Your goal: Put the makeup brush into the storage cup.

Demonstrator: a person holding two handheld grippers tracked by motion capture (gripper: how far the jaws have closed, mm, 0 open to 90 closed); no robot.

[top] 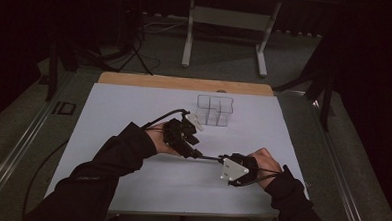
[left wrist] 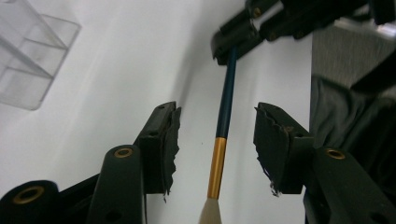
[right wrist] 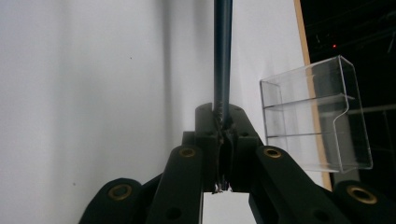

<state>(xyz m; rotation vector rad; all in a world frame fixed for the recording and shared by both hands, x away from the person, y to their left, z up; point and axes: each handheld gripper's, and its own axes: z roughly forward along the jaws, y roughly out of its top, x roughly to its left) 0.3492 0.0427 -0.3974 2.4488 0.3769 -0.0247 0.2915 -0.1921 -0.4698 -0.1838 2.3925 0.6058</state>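
Note:
A paintbrush (left wrist: 225, 107) with a dark blue handle, a gold ferrule and pale bristles (left wrist: 210, 212) runs between the two grippers above the white sheet. My right gripper (right wrist: 223, 119) is shut on the end of the blue handle (right wrist: 222, 56). My left gripper (left wrist: 217, 111) stands open around the ferrule end, with both pads clear of the brush. In the high view the left gripper (top: 194, 151) is at centre, the right gripper (top: 222, 158) faces it from the right, and the thin brush (top: 209, 157) bridges them. The right gripper (left wrist: 243, 35) also appears at the top of the left gripper view.
A clear plastic organizer (top: 215, 110) with several compartments stands on the white sheet (top: 134, 103) just beyond the left gripper; it also appears as the organizer (right wrist: 313, 116) and the organizer (left wrist: 28, 60). A wooden table edge (top: 185, 83) runs along the back. Table legs (top: 189, 35) stand beyond.

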